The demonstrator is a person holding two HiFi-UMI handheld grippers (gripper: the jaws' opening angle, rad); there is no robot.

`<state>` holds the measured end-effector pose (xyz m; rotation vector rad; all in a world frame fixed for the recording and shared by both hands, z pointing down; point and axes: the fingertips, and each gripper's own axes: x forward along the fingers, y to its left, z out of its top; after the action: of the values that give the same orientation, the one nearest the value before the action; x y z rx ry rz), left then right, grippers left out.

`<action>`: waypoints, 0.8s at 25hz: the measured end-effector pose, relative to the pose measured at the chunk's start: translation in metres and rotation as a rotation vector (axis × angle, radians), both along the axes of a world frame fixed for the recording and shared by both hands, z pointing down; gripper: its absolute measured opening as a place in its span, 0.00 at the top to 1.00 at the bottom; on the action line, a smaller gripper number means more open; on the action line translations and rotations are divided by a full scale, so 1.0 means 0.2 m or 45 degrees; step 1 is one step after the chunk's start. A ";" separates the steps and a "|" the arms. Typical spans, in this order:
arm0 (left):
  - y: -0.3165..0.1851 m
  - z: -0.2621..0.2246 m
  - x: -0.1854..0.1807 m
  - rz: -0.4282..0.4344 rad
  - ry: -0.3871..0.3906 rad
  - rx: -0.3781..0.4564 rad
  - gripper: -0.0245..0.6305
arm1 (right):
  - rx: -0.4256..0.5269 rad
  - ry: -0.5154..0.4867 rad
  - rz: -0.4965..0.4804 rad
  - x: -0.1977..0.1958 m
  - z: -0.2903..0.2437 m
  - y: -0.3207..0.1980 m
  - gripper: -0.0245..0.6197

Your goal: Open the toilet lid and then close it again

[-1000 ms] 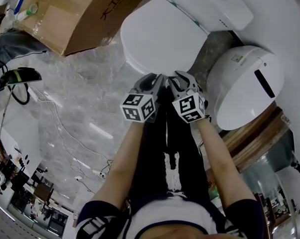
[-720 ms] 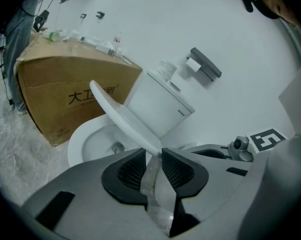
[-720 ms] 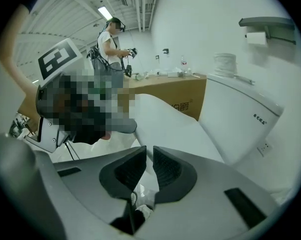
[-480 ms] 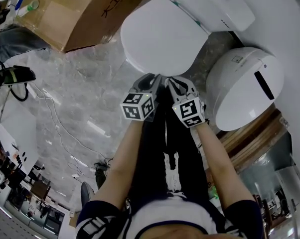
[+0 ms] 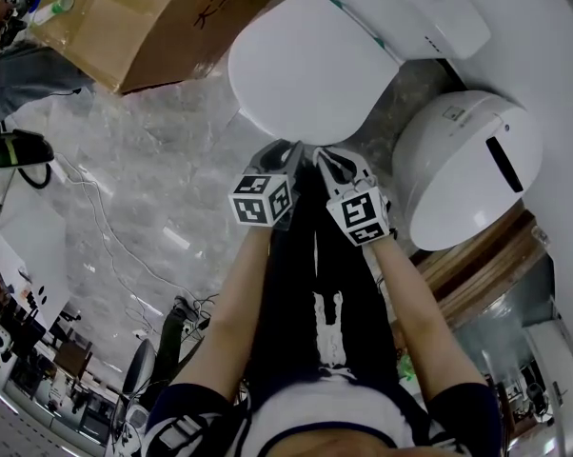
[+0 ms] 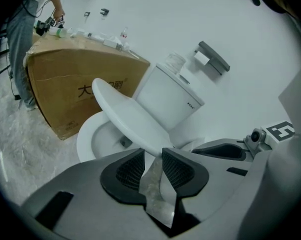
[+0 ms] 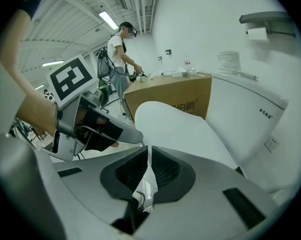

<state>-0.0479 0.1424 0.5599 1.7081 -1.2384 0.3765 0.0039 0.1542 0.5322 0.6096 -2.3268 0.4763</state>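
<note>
**A:** Where is the toilet lid [image 5: 310, 65]?

**B:** Top middle. Big, white, tipped part way up over the bowl [image 6: 88, 139]. It looks hard, slippery and a bit heavy. Lift under its front edge.

**A:** The 2 tools?

**B:** Left tool [image 5: 291, 149] just opened wide, empty. Right tool [image 5: 328, 157] nearly closed, empty.

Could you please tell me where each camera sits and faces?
Head view: on the head, facing steeply down at the lid; shows arms, left gripper, right gripper.
Left gripper view: on the left gripper, facing the half-raised lid, bowl, tank; its jaws, just opening, stand apart at the lid's rim, nothing pinched.
Right gripper view: on the right gripper, facing the lid; its jaws seem shut on the rim; the left gripper shows.
Shared: all three see the lid and the box.
</note>
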 end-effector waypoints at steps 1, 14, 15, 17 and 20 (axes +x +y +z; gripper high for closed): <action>0.00 0.01 0.00 -0.001 0.000 -0.005 0.80 | -0.001 0.000 -0.001 0.00 0.00 0.00 0.92; 0.08 0.16 -0.05 -0.015 -0.003 -0.085 0.79 | -0.037 0.005 -0.030 -0.03 0.07 -0.01 0.93; 0.08 0.17 -0.06 -0.016 -0.003 -0.094 0.79 | -0.039 0.004 -0.034 -0.04 0.07 -0.01 0.93; 0.09 0.20 -0.06 -0.017 0.000 -0.109 0.79 | -0.040 0.002 -0.041 -0.05 0.08 -0.02 0.93; 0.10 0.23 -0.07 -0.013 0.005 -0.129 0.79 | -0.038 0.000 -0.047 -0.05 0.09 -0.03 0.93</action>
<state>-0.0623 0.1630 0.6065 1.6153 -1.2048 0.4220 -0.0069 0.1474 0.5495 0.5513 -2.3222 0.4931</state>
